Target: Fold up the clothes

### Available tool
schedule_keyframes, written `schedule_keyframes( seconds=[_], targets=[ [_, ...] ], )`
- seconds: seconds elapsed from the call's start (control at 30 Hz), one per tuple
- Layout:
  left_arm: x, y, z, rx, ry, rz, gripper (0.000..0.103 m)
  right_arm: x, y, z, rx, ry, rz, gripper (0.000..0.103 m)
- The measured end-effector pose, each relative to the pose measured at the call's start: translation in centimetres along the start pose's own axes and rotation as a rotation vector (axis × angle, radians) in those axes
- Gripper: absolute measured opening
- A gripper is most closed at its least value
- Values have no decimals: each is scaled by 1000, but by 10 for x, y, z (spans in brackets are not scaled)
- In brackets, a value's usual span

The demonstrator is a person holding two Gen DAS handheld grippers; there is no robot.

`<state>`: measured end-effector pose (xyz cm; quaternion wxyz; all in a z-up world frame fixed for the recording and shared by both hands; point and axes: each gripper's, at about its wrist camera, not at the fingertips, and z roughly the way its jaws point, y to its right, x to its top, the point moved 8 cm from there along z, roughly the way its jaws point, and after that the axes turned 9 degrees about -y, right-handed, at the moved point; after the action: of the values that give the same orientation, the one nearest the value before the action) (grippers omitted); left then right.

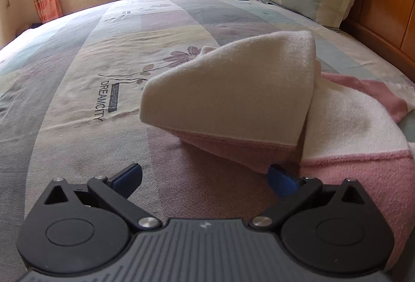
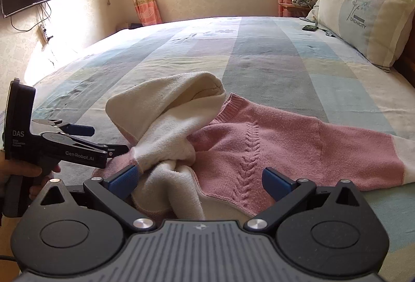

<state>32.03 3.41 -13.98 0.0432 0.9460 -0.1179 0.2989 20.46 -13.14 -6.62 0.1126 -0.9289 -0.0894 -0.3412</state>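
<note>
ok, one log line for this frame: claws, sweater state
left claw open, empty | right claw open, empty | sweater on bed, cream sleeve bunched over pink body | fold unfinished

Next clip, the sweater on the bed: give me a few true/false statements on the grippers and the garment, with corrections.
1. The sweater is pink and cream. True.
2. The left gripper is shut on the sleeve. False: its jaws stand wide open, holding nothing.
3. The right gripper is open. True.
4. The sweater is already folded into a neat square. False: one sleeve is bunched up and the other lies spread on the bed.
5. A pillow leans against the headboard. True.
</note>
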Motion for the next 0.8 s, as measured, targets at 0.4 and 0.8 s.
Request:
schedule_keyframes(
  seconds=[0.4, 0.8],
  targets=[
    [16, -11, 6, 138, 102, -75, 103, -16, 12, 11, -34, -66, 38, 103],
    [21, -44, 21, 342, 117, -178, 103, -14, 10, 16, -42, -73, 22, 103]
  ],
)
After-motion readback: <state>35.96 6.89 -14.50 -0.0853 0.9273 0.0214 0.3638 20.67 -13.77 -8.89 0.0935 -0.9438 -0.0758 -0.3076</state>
